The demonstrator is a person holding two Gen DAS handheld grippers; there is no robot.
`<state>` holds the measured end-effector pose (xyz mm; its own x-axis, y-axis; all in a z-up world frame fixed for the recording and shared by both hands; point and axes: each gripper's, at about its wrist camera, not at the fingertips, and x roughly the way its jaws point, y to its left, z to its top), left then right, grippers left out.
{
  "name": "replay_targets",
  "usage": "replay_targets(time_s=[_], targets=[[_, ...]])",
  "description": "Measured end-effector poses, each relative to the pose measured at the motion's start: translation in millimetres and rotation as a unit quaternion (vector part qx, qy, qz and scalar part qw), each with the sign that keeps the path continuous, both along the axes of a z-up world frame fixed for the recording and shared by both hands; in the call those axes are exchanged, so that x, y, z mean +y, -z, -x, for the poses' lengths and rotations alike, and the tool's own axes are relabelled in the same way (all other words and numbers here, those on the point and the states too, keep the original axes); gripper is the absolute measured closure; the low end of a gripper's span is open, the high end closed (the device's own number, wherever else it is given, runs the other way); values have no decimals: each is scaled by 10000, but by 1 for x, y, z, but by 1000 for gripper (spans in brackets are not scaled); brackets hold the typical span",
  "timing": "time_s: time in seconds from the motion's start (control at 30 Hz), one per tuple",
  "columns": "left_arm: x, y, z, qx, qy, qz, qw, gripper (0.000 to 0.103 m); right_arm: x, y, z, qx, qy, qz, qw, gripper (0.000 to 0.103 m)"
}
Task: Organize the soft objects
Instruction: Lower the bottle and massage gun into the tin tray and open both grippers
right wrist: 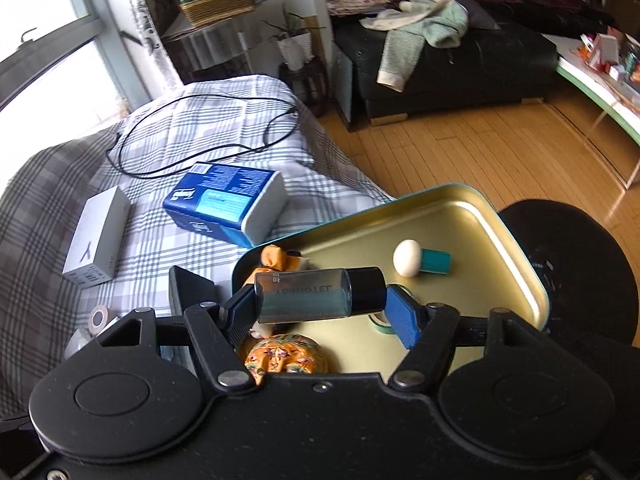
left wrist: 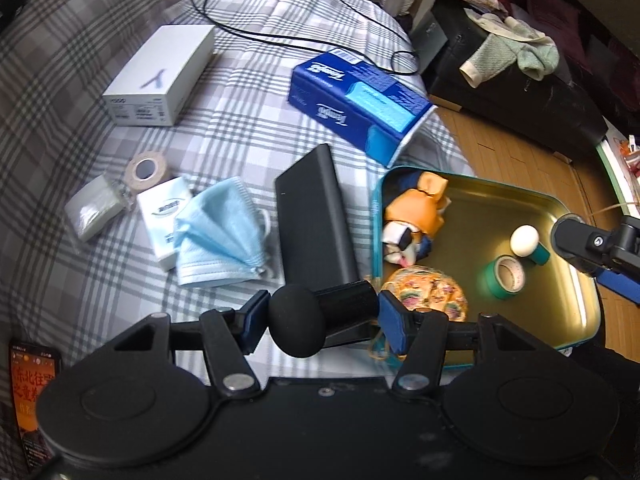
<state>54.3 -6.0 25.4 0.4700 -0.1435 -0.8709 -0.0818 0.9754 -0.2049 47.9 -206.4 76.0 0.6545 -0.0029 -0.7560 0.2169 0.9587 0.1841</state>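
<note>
On the plaid-covered bed, going from the left, you had one white rectangular carton, one beige roll of tape, one white tissue packet, a folded pale-blue face mask and one flat black power bank.

Your left gripper had its fingers clamped on a black mushroom-shaped sponge applicator, which lay crosswise between the blue pads, its round head towards the left one, just short of the tin's near corner.

One blue tissue pack lay behind, and right of it sat the teal-rimmed gold metal tin. Inside you could count one orange plush toy, one patterned orange fabric pouch, one teal tape roll and one white-headed teal applicator.

Your right gripper was closed on a smoky-grey bottle with a black cap, held sideways above the tin, with the pouch directly below.

Only the left view showed the mask and the phone; only the right view showed the wicker basket.
</note>
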Motion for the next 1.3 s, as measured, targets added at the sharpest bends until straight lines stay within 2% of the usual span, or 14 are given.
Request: replay_targets(time_s=[0.2,0.43,0.73,1.0,1.07,1.13,1.3], targets=[[-32,-12,-18,43,371,140,9992,48,-20,-1,1,107,303,-341,9989,38],[-78,-17,-45,78,756,-165,9970,48,-38,-3,4,61,721,-299,9969,38],[-119,4,-74,354,1024,-413,9933,48,-63,4,4,150,1117,-480,9925,38],[-134,19,-99,425,1040,-395,9929,48,-70,6,2,162,1280,-285,9912,38],[-137,19,-103,383,1078,-403,9926,44,-71,7,2,184,1279,-282,9912,38],[-138,18,-106,347,1069,-411,9928,25,-71,7,1,189,1258,-275,9915,38],[-136,17,-106,255,1101,-369,9929,18,-69,4,1,121,1249,-162,9920,37]])
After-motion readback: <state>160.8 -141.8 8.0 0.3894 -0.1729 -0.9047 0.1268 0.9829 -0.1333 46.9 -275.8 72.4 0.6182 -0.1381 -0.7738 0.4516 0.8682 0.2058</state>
